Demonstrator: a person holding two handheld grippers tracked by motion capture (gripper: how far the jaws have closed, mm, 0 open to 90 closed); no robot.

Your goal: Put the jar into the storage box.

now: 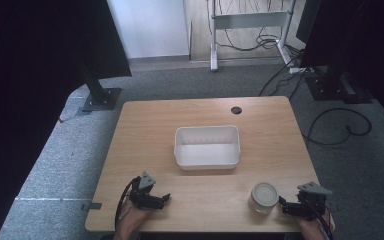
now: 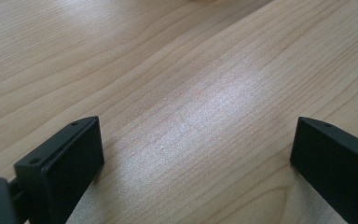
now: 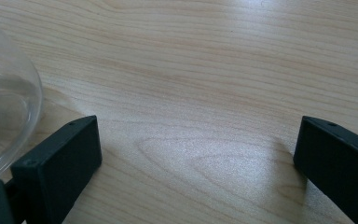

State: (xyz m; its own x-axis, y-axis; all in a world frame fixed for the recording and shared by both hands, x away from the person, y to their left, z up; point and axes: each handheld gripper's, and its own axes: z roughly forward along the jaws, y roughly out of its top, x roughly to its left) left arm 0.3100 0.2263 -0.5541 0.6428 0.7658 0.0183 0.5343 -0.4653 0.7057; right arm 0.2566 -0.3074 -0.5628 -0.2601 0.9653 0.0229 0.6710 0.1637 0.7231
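right gripper point(image 1: 286, 206) sat jaws apart just beside the clear glass jar with its pale lid point(image 1: 263, 197); a careless sideways nudge could have tipped it off the wooden table point(image 1: 145, 130).

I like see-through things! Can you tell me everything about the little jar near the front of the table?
The jar is small, round and clear, like glass or clear plastic, with a pale round top that may be a lid. It stands upright on the wooden table, near the front edge on the right, closer to the person than the white tub. The right gripper sits just beside it, jaws wide apart; in the right gripper view the jar's curved wall bulges next to one jaw, not between them. Whether they touch is unclear.
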